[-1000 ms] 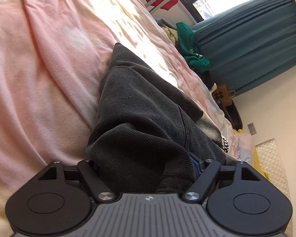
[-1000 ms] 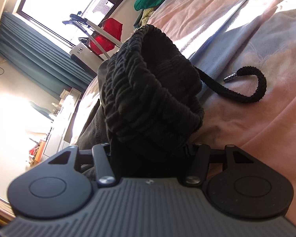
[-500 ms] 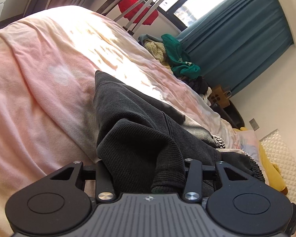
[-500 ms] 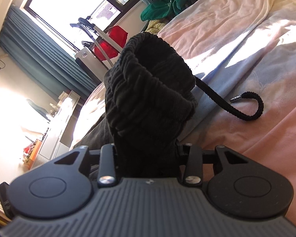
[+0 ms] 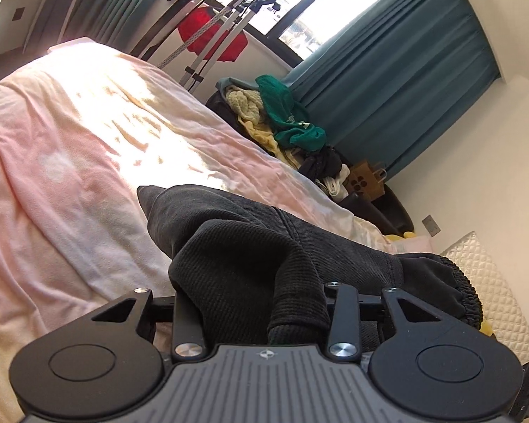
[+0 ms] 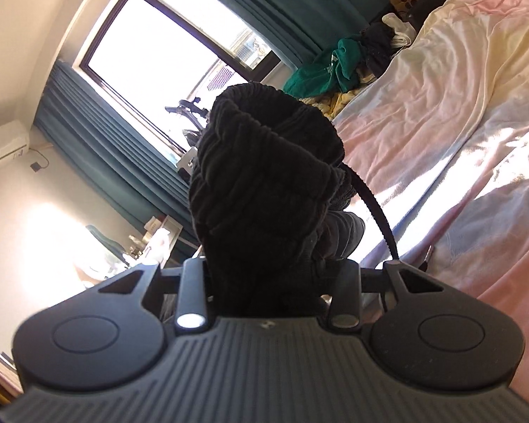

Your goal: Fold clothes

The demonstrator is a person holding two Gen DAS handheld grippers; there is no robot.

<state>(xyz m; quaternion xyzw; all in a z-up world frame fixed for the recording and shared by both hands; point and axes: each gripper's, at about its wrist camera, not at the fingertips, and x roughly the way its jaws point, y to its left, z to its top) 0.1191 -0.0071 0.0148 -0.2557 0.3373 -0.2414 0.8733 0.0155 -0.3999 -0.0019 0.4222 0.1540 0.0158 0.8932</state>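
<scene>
No legible brand or label text; white print on green garment (image 5: 292, 123) too small to read; dark dot pattern on brown paper bag (image 5: 366, 181), handles up, contents not visible.

Left tongs (image 5: 261, 303): clamped on ribbed cuff of dark grey trousers (image 5: 250, 246), knit fabric bunched between the jaws. Remaining trouser cloth, finely corded, draped from the tongs down onto the bed (image 5: 70, 162), far tip resting on the sheet.

Right tongs (image 6: 264, 282): clamped on gathered elastic waistband (image 6: 264, 176), black, heavily ruched, raised above the bed. Braided drawstring (image 6: 377, 218) hanging from waistband.

Bed sheet: pink and cream, crinkled, sunlit. Clothes pile beside far edge of bed: green, yellow fleece, black items. Teal pleated curtains (image 5: 405, 81) at window.
</scene>
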